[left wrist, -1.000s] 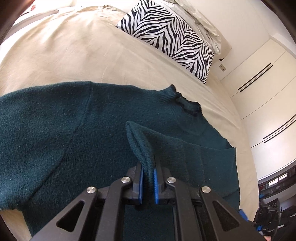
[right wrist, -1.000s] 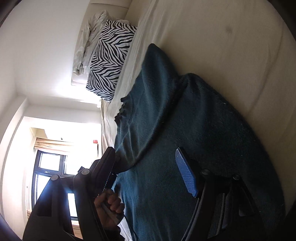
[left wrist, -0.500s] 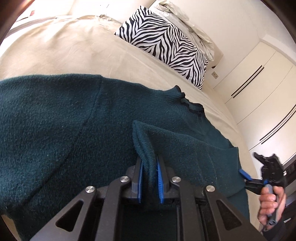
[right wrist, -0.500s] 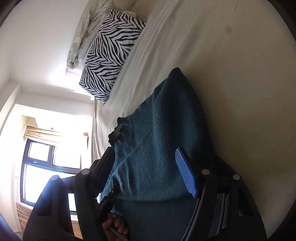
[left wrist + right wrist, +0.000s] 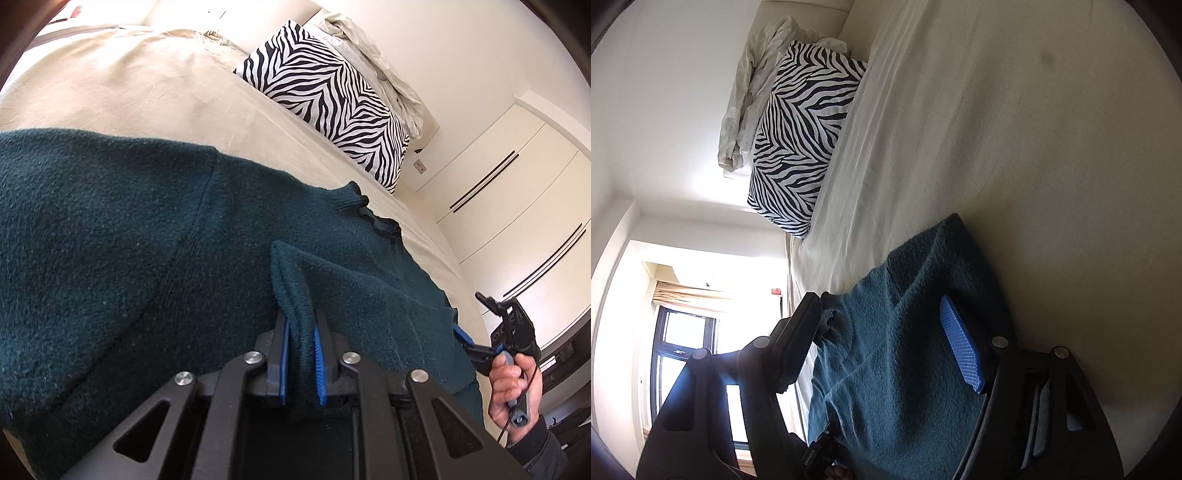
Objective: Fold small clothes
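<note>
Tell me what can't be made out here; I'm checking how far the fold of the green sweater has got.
- Left wrist view: the sweater's near hem is hidden under the left gripper, which pinches a fold.
- Same view: its left sleeve end is cut off by the frame edge.
- Right wrist view: the open right gripper's body hides the sweater below; whether it touches the cloth is unclear.

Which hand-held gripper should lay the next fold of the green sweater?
Left hand-held gripper: probably best, since it already pinches the sweater cuff. The right hand-held gripper is open, gripping nothing.
</note>
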{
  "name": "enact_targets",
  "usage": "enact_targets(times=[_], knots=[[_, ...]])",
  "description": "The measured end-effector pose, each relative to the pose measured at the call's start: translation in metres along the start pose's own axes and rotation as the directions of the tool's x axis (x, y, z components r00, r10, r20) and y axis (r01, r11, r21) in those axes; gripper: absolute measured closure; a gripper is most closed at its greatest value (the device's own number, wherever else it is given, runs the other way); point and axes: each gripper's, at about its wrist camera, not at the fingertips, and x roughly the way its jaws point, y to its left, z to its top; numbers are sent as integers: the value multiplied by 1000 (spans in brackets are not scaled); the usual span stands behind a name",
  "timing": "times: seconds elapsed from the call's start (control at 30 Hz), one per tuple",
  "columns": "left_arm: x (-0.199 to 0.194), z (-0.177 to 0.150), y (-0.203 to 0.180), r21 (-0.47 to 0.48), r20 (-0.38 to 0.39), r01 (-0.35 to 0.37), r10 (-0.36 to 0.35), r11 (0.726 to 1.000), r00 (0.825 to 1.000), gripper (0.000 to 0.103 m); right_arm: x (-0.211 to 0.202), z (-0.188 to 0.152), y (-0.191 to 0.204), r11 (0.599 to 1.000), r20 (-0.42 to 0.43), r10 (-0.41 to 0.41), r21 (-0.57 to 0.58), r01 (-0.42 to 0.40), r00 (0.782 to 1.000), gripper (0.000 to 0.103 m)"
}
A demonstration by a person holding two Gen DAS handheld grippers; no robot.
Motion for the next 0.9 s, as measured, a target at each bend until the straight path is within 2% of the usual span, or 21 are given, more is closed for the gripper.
enact_targets(times=[0.1, 0.17, 0.2, 0.27, 0.3, 0.33, 0.37, 0.43, 0.5, 0.53, 0.57, 0.6, 0.67, 0.7, 0.77, 0.83, 0.9], knots=[[-1, 0, -3, 1, -6, -16, 16, 1000, 1000, 87, -13, -27, 1, 999, -29, -14, -51, 13, 999, 37], [-5, 2, -9, 18, -24, -50, 50, 999, 998, 86, -28, -46, 3, 995, -42, -37, -89, 33, 998, 37], [-9, 2, -13, 34, -27, -76, 77, 997, 997, 83, -39, -57, 6, 992, -39, -57, -112, 52, 998, 37], [-28, -3, -19, 59, -8, -120, 121, 991, 993, 70, -58, -77, 8, 988, -34, -77, -139, 72, 996, 37], [-39, -7, -19, 56, 5, -125, 125, 991, 992, 57, -69, -88, 7, 988, -35, -74, -139, 68, 997, 35], [-57, -10, -18, 41, 23, -118, 118, 992, 993, 48, -78, -98, 7, 989, -32, -62, -139, 57, 998, 35], [-76, -14, -16, 26, 46, -101, 100, 995, 994, 44, -89, -111, 10, 989, -22, -46, -144, 43, 999, 35], [-126, -24, -5, -23, 122, -59, 61, 998, 991, 29, -103, -135, 17, 988, -12, -13, -156, 11, 1000, 35], [-174, -36, 18, -101, 206, -47, 67, 994, 976, 22, -109, -160, 23, 987, -27, 16, -158, -20, 999, 35], [-197, -41, 37, -161, 242, -36, 75, 986, 967, 21, -109, -173, 26, 987, -36, 26, -159, -32, 999, 35], [-217, -46, 59, -234, 265, -20, 83, 972, 961, 21, -108, -185, 28, 986, -50, 29, -163, -37, 998, 35], [-235, -52, 85, -326, 282, -2, 100, 945, 954, 22, -103, -200, 31, 985, -73, 26, -169, -39, 997, 35], [-265, -62, 139, -507, 314, 47, 134, 861, 940, 22, -95, -226, 37, 983, -111, 27, -179, -47, 993, 35], [-280, -69, 167, -584, 330, 70, 158, 809, 931, 23, -90, -239, 40, 981, -129, 29, -187, -53, 991, 35], [-302, -76, 201, -666, 364, 98, 208, 739, 908, 26, -79, -262, 49, 978, -156, 27, -200, -58, 987, 35], [-312, -73, 224, -700, 403, 141, 225, 700, 887, 26, -68, -282, 59, 976, -180, 25, -211, -63, 983, 35], [-313, -65, 241, -726, 410, 140, 260, 673, 874, 27, -60, -298, 66, 975, -188, 23, -214, -64, 982, 35]])
